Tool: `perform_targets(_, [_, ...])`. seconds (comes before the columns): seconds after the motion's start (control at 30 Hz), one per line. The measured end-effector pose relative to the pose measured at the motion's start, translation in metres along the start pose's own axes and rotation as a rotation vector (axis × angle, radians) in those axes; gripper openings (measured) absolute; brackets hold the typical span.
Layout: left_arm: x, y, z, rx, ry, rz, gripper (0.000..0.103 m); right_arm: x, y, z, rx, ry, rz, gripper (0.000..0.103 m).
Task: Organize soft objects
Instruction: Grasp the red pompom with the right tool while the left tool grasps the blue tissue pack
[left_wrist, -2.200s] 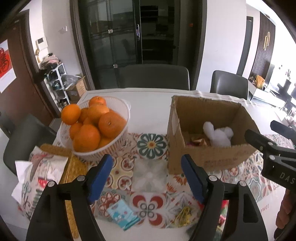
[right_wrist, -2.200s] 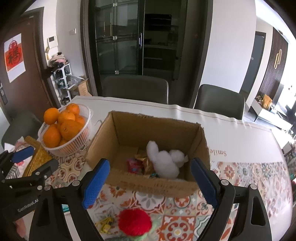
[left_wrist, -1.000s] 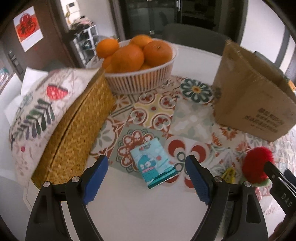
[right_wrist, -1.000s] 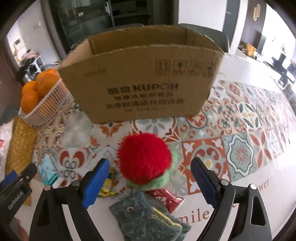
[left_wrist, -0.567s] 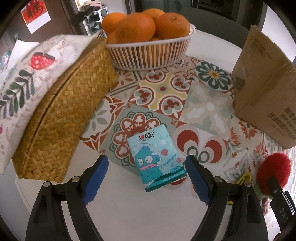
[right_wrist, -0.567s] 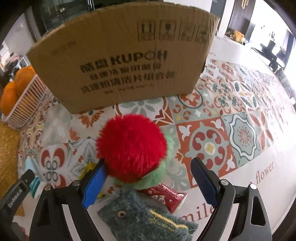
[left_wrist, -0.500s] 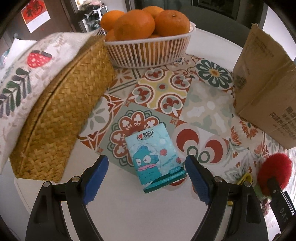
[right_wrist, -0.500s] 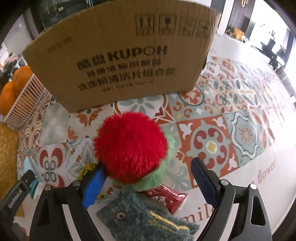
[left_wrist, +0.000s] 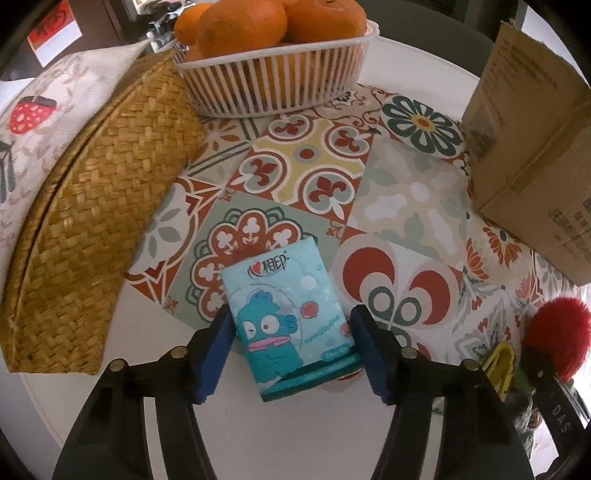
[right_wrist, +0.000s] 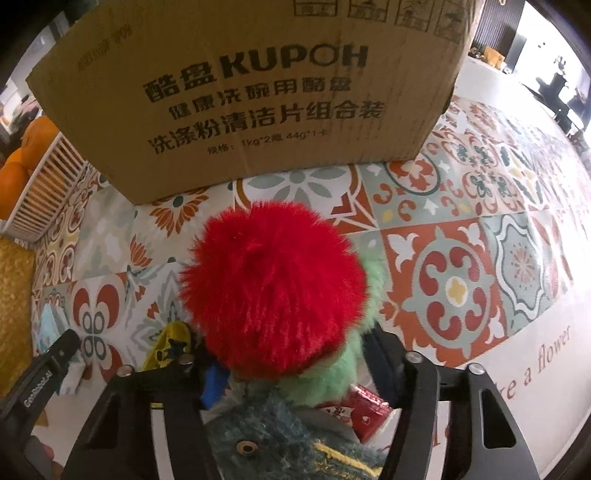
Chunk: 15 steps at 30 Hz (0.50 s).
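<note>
A blue tissue pack with a cartoon fish (left_wrist: 286, 321) lies on the patterned tablecloth. My left gripper (left_wrist: 291, 345) has closed its blue pads on the pack's two sides. A red pompom with a green fuzzy base (right_wrist: 275, 295) sits between the pads of my right gripper (right_wrist: 291, 369), which press into its green base. The pompom also shows in the left wrist view (left_wrist: 556, 338). The cardboard box (right_wrist: 240, 96) stands just behind the pompom; its inside is hidden.
A white basket of oranges (left_wrist: 275, 83) and a woven straw pouch (left_wrist: 92, 229) stand left. A teal fuzzy item (right_wrist: 284, 439), a red packet (right_wrist: 364, 410) and a yellow item (right_wrist: 168, 345) lie near the pompom. The box's side (left_wrist: 532, 147) stands right.
Both grippers moved down and forward and closed: the left onto the tissue pack, the right onto the pompom's base. The objects loom larger now.
</note>
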<state>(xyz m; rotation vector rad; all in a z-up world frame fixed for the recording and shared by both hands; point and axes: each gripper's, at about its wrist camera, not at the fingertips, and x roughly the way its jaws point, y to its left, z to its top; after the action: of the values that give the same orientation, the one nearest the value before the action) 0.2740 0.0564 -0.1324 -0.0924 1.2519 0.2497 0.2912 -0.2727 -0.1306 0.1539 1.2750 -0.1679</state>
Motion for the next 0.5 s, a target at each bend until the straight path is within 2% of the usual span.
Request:
perform_targets(0.13, [-0.001, -0.002, -0.003, 0.044, -0.022, -0.017, 0.06, 0.001, 0.003, -0.003, -0.023, -0.011, 0.011, 0.047])
perform_targets(0.33, [-0.006, -0.01, -0.01, 0.132, -0.055, -0.101, 0.059, -0.004, -0.008, -0.008, -0.047, -0.027, 0.042, 0.039])
perform_targets(0.5, [-0.013, -0.021, -0.015, 0.177, -0.09, -0.128, 0.059, -0.014, -0.024, -0.011, -0.063, -0.045, 0.073, 0.033])
